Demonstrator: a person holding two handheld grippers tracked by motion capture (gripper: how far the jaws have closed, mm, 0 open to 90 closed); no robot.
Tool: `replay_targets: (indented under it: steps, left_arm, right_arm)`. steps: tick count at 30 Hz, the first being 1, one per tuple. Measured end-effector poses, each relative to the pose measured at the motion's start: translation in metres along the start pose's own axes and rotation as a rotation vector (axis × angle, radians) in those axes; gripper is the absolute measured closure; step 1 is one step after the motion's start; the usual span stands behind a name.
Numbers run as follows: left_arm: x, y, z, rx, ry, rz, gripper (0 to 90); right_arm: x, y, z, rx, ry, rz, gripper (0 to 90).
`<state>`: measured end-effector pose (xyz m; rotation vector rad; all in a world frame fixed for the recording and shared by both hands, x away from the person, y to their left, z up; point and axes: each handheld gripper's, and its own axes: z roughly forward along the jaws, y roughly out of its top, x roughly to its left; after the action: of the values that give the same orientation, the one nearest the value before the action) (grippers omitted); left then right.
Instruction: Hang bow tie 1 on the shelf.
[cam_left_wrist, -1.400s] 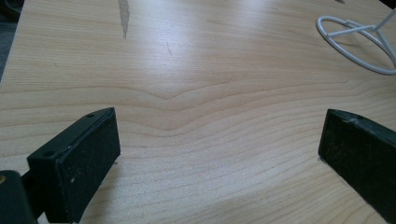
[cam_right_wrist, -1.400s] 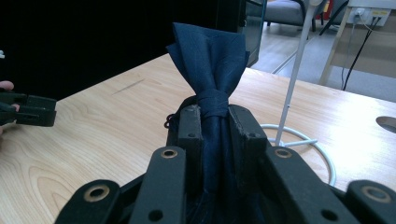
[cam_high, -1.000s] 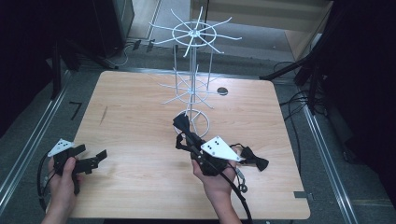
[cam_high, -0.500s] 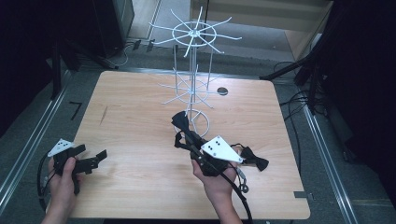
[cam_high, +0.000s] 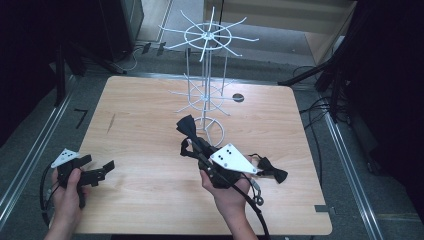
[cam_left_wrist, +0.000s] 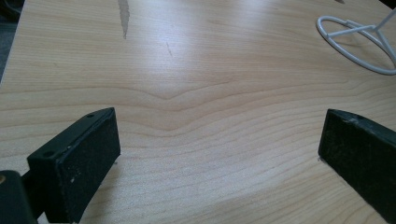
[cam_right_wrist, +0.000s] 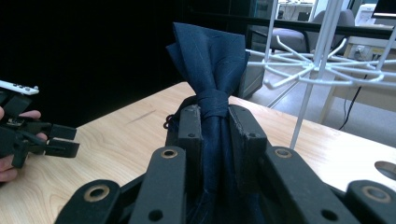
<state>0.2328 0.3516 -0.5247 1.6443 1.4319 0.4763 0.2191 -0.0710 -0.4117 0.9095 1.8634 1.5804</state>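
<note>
Jaws of the right gripper (cam_right_wrist: 215, 128) are seen clamped on a dark blue bow tie (cam_right_wrist: 210, 60), which is gripped at its knot and held raised above the wooden table (cam_high: 150, 125), just in front of the white wire rack (cam_high: 205, 90). A second bow tie (cam_high: 270, 170) is seen lying on the table just beside the right hand (cam_high: 227, 192). The left gripper (cam_high: 102, 170) is held low near the table's near left edge, well apart from the rack, with its jaws spread wide and nothing between them. The rack's ring base (cam_left_wrist: 359, 42) is seen beyond the left jaws.
</note>
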Motion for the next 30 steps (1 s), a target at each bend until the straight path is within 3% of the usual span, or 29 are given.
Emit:
replay_targets:
  steps: [15,30]
  left_arm:
    - [0.000,0.000,0.000,-0.002,0.000,-0.004,0.0]
    - [0.000,0.000,0.000,-0.001,0.000,-0.002,0.0]
  right_arm:
    - [-0.003,0.018,0.003,-0.022,-0.008,-0.005,77.1]
    - [-0.015,0.030,0.012,-0.023,-0.027,0.002,77.2]
